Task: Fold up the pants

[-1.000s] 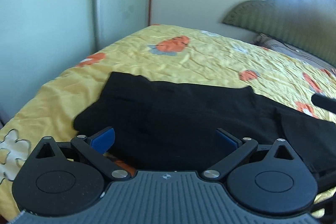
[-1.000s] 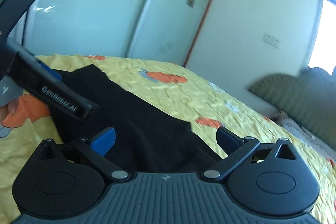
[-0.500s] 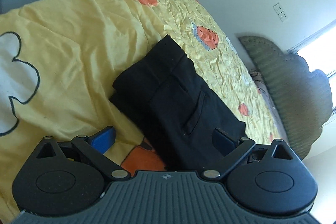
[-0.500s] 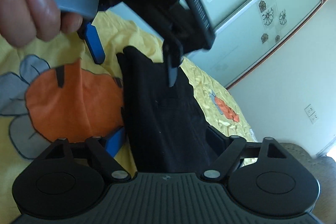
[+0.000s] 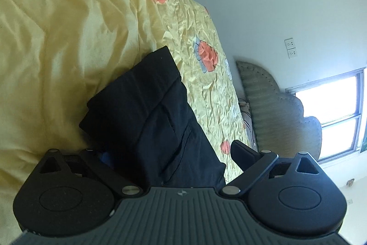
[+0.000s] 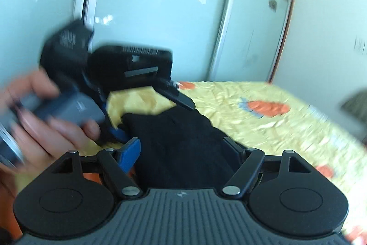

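**Both grippers at the waist end of the pants, fingers spread**

Nearest, left wrist view: the left gripper has its fingers wide apart, straddling the black fabric pants. The dark right-hand finger hangs clear over the bed; the blue-padded one is mostly hidden under the cloth edge. Nothing is pinched.

Right wrist view: the right gripper is likewise spread, blue pad on one side and dark finger on the other, with the black cloth running between them and into the gripper mouth. Whether the pads touch the fabric I cannot tell; this frame is motion-blurred.

The pants lie as a long, narrow band on the yellow crinkled bedspread with orange flower prints, near its rounded corner. A slit pocket seam shows on the upper layer, so the legs appear already laid one over the other.

Judgement on the step: this reads as setting the grasp for the next lengthwise fold. To do it well, take both layers at the end corners, one gripper each, close fully before lifting, keep the edge taut and level, and carry it squarely over so the edges line up.

Beyond, in the right view, the person's left hand holds the other gripper's grey handle. Farther off: pale sliding wardrobe doors with flower decals, a padded headboard.

Writing: lettering on the left gripper's body is blurred, unreadable.
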### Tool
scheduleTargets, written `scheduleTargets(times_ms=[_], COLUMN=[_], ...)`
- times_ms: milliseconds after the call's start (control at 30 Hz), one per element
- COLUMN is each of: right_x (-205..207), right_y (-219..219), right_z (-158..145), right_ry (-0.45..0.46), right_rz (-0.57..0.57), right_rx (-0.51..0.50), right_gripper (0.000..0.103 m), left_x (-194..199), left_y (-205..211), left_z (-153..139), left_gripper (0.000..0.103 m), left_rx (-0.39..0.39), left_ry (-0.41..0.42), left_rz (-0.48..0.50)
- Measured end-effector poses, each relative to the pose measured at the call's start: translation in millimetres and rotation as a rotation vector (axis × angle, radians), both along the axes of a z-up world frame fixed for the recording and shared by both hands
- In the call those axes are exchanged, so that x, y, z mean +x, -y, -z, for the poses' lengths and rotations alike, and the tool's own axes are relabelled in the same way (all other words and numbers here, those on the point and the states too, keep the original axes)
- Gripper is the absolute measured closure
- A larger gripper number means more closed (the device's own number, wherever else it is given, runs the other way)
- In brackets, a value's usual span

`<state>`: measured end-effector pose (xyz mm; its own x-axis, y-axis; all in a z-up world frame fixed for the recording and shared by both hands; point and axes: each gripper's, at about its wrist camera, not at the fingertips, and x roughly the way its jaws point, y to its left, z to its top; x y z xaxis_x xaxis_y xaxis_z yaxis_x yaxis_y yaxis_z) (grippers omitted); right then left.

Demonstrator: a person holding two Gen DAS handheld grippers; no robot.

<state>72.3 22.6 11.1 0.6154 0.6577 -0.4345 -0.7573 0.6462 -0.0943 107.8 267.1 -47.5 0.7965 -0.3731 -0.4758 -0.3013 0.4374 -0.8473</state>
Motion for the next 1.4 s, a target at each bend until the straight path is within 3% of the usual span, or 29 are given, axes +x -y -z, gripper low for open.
scheduleTargets(times_ms=[67,133,200,233,267,300,367,433,533,600,733,1000,1267,1400], right_x=[15,33,53,61,68,69,70,74,76,80,68,38,16,12], right_y=[4,0,-3,-3,-6,-6,1,9,26,38,66,166,268,300], right_z=[-3,7,23,32,42,46,41,31,19,14,3,-3,14,29], right_ry=[-0.020,-0.016,-0.068,-0.128,-0.186,-0.195,-0.213,-0.232,-0.231,-0.233,-0.215,-0.177,-0.166,-0.180], right_rz=[0.050,0.129,0.165,0.162,0.139,0.133,0.119,0.127,0.174,0.171,0.177,0.291,0.447,0.518], right_rx=[0.010,-0.054,-0.101,-0.138,-0.179,-0.166,-0.104,0.000,0.105,0.170,0.265,0.417,0.425,0.394], right_gripper=[0.026,0.026,0.026,0.026,0.026,0.026,0.026,0.026,0.025,0.025,0.025,0.025,0.025,0.025], left_x=[4,6,9,9,9,9,-1,-9,-27,-36,-47,-50,-40,-31], left_y=[1,4,8,12,16,19,26,45,82,108,152,252,356,391], left_z=[-1,-3,-6,-9,-10,-12,-17,-32,-60,-78,-98,-112,-85,-64], left_gripper=[0.015,0.026,0.048,0.056,0.070,0.079,0.081,0.083,0.084,0.084,0.084,0.084,0.084,0.084], left_rx=[0.031,0.086,0.184,0.243,0.304,0.357,0.419,0.548,0.724,0.790,0.814,0.837,0.869,0.873], left_ry=[-0.002,0.001,-0.013,-0.018,-0.019,-0.017,0.011,0.052,0.160,0.241,0.365,0.506,0.580,0.564], left_rz=[-0.014,-0.021,-0.024,-0.029,-0.035,-0.036,-0.051,-0.053,-0.038,-0.010,0.093,0.286,0.503,0.587])
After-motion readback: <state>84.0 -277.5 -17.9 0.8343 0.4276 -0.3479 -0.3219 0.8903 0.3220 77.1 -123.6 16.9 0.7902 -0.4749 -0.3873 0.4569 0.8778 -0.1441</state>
